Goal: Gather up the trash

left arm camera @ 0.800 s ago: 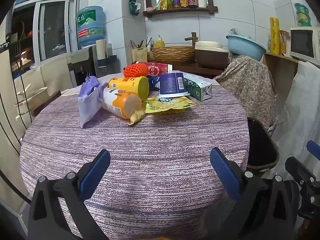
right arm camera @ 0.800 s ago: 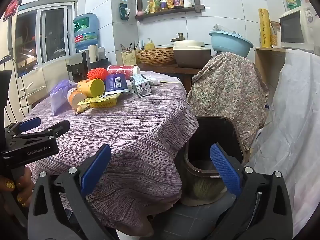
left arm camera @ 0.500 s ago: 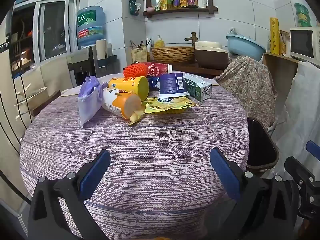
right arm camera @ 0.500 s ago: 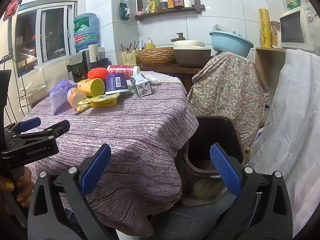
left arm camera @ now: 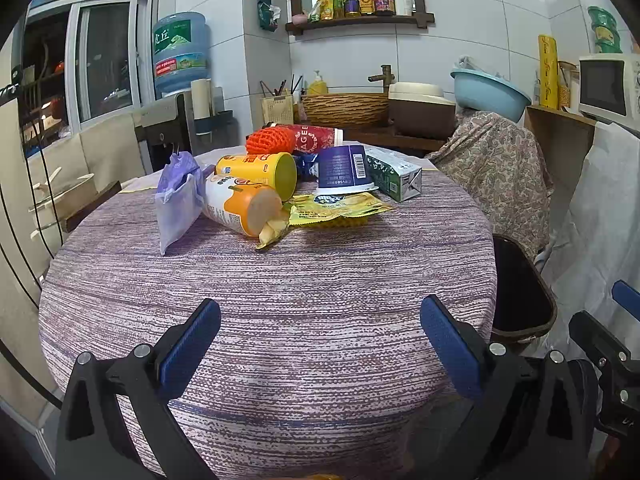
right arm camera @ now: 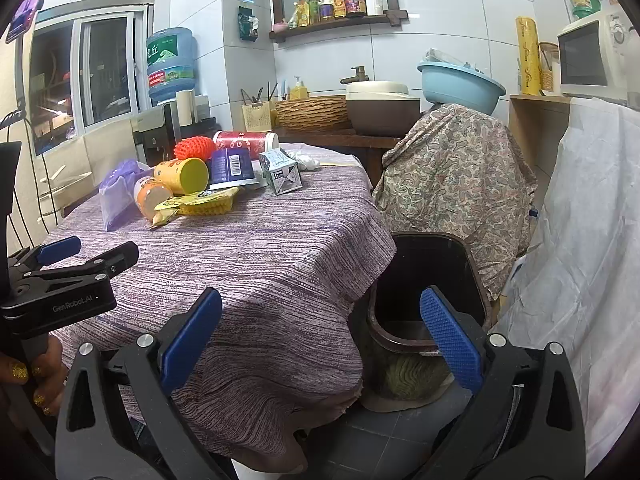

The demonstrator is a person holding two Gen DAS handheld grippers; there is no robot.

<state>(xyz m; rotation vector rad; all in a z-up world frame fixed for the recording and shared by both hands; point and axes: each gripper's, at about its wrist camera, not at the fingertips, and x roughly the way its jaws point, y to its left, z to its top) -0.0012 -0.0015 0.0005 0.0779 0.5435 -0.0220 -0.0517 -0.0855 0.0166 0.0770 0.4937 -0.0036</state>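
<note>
A heap of trash lies at the far side of the round table (left arm camera: 280, 300): a yellow can (left arm camera: 260, 172), an orange-and-white can (left arm camera: 240, 206), a purple wipes pack (left arm camera: 178, 200), a yellow wrapper (left arm camera: 336, 206), an upturned blue cup (left arm camera: 346, 170), a green-and-white carton (left arm camera: 394, 174), a red tube (left arm camera: 314, 140) and an orange net ball (left arm camera: 268, 142). My left gripper (left arm camera: 320, 344) hangs open over the near table edge, empty. My right gripper (right arm camera: 320, 340) is open and empty, between the table's right edge and the dark bin (right arm camera: 432, 280) on the floor.
A chair draped in paisley cloth (right arm camera: 452, 184) stands behind the bin, white sheeting (right arm camera: 588, 260) to its right. A counter at the back carries a basket (left arm camera: 344, 108), a cooker and a blue basin (left arm camera: 490, 94). A hand (right arm camera: 36, 376) holds the left gripper's handle.
</note>
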